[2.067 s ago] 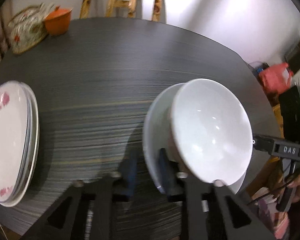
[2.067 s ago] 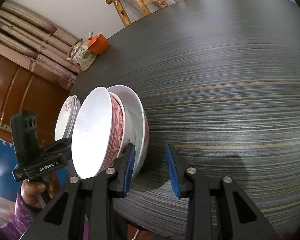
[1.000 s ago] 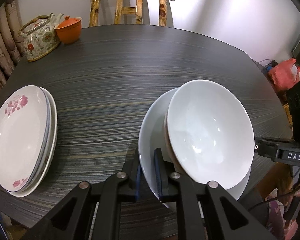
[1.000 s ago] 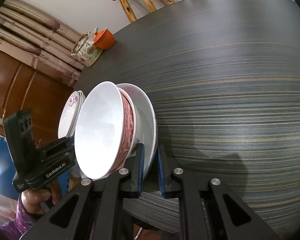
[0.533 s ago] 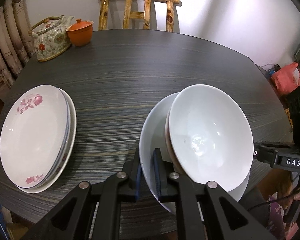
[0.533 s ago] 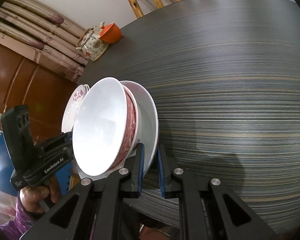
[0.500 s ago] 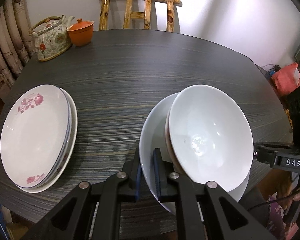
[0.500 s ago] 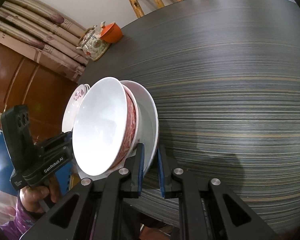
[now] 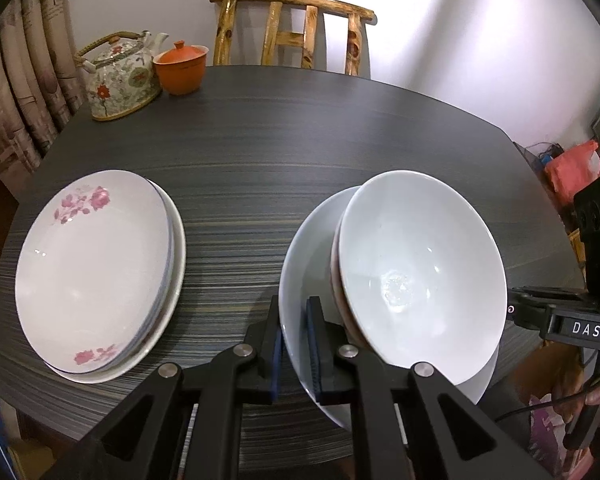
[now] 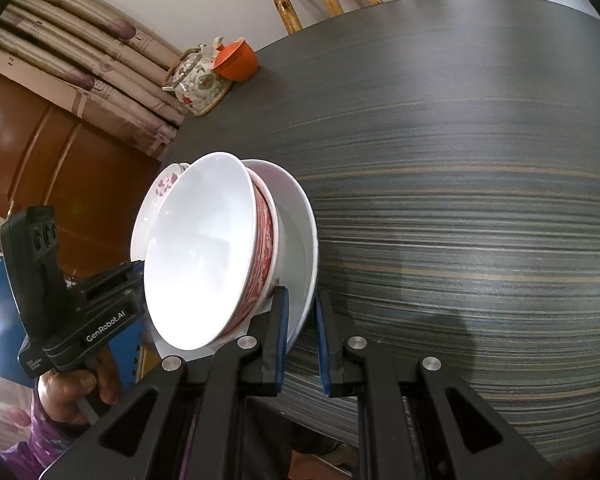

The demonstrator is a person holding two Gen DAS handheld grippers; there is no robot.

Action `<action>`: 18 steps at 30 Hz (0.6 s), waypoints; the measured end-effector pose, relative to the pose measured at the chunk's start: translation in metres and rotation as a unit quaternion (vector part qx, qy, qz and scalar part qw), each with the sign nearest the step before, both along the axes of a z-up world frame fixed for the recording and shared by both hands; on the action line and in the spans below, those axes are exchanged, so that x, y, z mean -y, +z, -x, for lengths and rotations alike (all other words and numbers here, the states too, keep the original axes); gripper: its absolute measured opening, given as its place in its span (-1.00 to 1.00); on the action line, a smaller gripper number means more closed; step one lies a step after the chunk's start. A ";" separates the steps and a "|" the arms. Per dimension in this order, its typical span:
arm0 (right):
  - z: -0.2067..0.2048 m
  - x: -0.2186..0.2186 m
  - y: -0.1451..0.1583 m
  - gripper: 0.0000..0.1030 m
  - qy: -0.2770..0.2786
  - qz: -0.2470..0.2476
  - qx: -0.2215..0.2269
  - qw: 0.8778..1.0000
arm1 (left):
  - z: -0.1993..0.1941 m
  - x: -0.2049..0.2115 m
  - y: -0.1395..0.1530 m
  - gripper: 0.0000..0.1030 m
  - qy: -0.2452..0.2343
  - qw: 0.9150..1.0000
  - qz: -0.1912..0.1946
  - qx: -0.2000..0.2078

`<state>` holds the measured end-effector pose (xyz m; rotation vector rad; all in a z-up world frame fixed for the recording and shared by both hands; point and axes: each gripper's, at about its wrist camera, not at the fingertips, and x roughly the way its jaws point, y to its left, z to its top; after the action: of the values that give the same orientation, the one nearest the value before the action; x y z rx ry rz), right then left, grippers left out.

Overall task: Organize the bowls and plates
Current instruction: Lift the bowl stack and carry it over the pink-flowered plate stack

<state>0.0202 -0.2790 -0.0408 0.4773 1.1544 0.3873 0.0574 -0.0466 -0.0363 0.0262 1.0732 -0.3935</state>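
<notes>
- Evenly, both the left gripper (image 9: 294, 340) and right gripper (image 10: 300, 334) clamp the white plate's (image 9: 308, 240) opposite rims.
- Keep it level so the nested bowls (image 9: 416, 264) stay seated.

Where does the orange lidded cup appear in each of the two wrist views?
Left wrist: the orange lidded cup stands upper left, at the far table edge.
Right wrist: it sits upper centre-left, tilted by the camera's angle.
Shared landmark: the floral teapot right beside it in both.
</notes>
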 end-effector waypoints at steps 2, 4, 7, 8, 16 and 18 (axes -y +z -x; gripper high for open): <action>-0.002 -0.002 0.002 -0.75 0.002 0.001 0.002 1.000 | -0.001 -0.004 0.003 -0.81 0.004 1.000 0.001 0.002; -0.004 -0.005 0.005 -0.75 0.005 0.002 0.004 1.000 | -0.002 -0.008 0.005 -0.81 0.007 1.000 0.001 0.004; -0.006 -0.011 0.009 -0.75 0.010 0.002 0.007 1.000 | -0.001 -0.013 0.007 -0.82 0.013 1.000 0.002 0.004; -0.007 -0.013 0.010 -0.75 0.012 0.002 0.008 1.000 | -0.002 -0.015 0.008 -0.82 0.016 1.000 0.002 0.005; -0.015 -0.030 0.018 -0.75 0.028 0.005 0.009 1.000 | -0.005 -0.038 0.014 -0.82 0.040 0.999 0.012 0.005; -0.019 -0.036 0.021 -0.75 0.032 0.005 0.011 0.999 | -0.006 -0.044 0.017 -0.82 0.046 0.999 0.013 0.007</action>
<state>0.0391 -0.2426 -0.0200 0.4263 1.1530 0.4410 0.0634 -0.0022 -0.0195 -0.0429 1.0523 -0.3238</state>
